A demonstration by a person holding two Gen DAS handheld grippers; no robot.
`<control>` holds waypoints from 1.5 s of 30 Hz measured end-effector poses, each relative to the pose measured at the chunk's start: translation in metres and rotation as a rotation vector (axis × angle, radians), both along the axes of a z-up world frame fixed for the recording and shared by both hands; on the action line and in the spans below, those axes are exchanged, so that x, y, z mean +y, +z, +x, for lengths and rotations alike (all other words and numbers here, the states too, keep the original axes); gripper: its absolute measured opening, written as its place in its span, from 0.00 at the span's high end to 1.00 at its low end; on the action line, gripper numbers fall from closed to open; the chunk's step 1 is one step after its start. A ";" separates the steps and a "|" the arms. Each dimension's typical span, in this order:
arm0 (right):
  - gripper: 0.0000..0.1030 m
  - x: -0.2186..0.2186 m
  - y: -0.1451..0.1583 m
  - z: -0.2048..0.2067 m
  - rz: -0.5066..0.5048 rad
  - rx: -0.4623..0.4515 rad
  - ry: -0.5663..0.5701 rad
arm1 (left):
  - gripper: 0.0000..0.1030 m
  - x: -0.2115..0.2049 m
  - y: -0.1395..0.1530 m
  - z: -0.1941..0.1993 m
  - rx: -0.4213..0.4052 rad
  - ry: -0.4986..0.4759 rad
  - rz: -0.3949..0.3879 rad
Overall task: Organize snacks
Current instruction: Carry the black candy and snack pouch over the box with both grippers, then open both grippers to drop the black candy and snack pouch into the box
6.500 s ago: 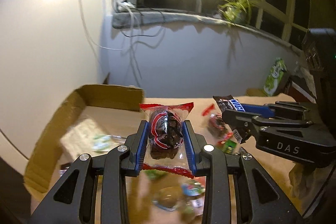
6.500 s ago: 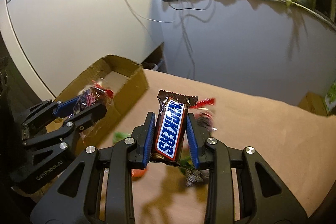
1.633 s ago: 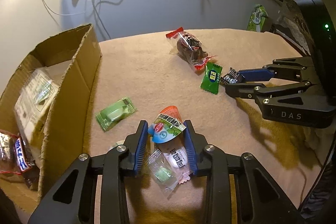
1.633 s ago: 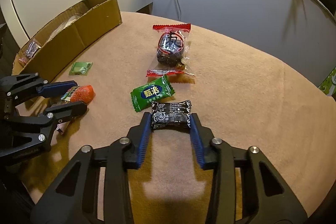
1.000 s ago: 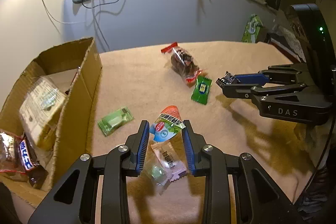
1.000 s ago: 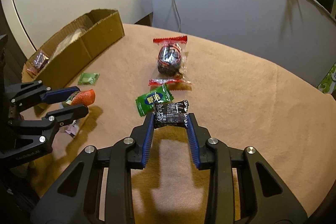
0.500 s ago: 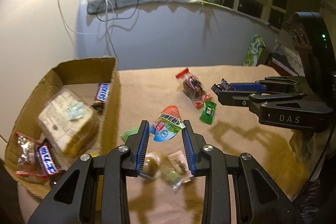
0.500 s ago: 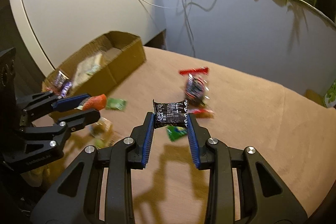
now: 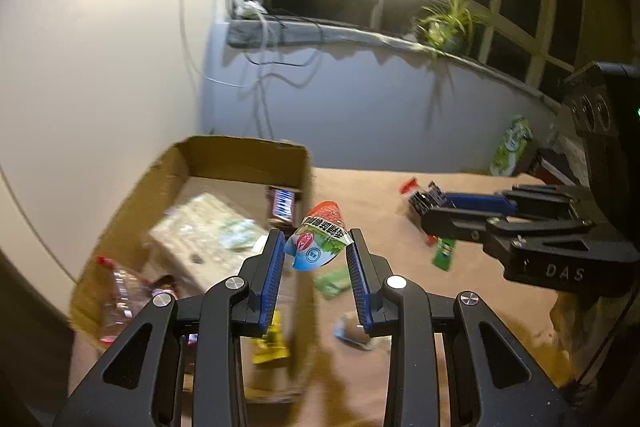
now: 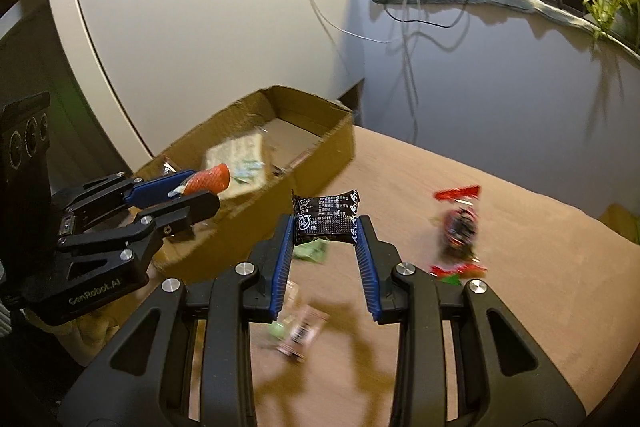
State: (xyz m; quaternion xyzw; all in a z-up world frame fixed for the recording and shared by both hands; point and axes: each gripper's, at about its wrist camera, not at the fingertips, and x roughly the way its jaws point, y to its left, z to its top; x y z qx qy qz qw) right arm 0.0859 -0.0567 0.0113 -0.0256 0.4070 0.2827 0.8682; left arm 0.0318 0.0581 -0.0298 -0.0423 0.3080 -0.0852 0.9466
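My left gripper [image 9: 316, 247] is shut on an orange, blue and green snack packet [image 9: 320, 239], held in the air over the near wall of the open cardboard box [image 9: 240, 163]. From the right wrist view the same gripper [image 10: 200, 189] shows with the orange packet [image 10: 210, 179] at the box's side. My right gripper [image 10: 326, 227] is shut on a small black candy packet [image 10: 326, 219], raised above the tan table beside the box [image 10: 320, 143]. In the left wrist view the right gripper [image 9: 424, 205] pinches that black packet [image 9: 426, 197].
The box holds a pale flat packet [image 9: 200, 231], a chocolate bar [image 9: 282, 211] and a clear red-trimmed bag [image 9: 120, 287]. On the tan table [image 10: 520, 307] lie a red-ended dark snack [image 10: 458, 227], green packets [image 9: 444, 253] and small sweets [image 10: 300, 333]. A wall stands behind.
Both grippers have risen and swung left toward the box with their packets still held. The box now fills more of both views and the loose snacks lie lower and further right.
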 end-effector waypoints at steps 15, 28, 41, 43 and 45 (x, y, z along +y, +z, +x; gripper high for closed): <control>0.69 0.060 -0.007 -0.004 0.008 0.016 0.085 | 0.71 0.057 -0.002 -0.005 -0.013 0.123 -0.007; 0.69 0.094 -0.023 -0.011 -0.008 0.037 0.157 | 0.71 0.076 -0.008 -0.001 0.003 0.158 0.001; 0.67 0.115 -0.035 -0.019 -0.041 0.043 0.200 | 0.70 0.079 -0.011 0.001 0.015 0.165 0.009; 0.67 0.116 -0.036 -0.020 -0.046 0.039 0.203 | 0.68 0.080 -0.011 0.001 0.015 0.167 0.010; 0.65 0.117 -0.037 -0.020 -0.050 0.041 0.210 | 0.65 0.080 -0.011 0.002 0.015 0.169 0.011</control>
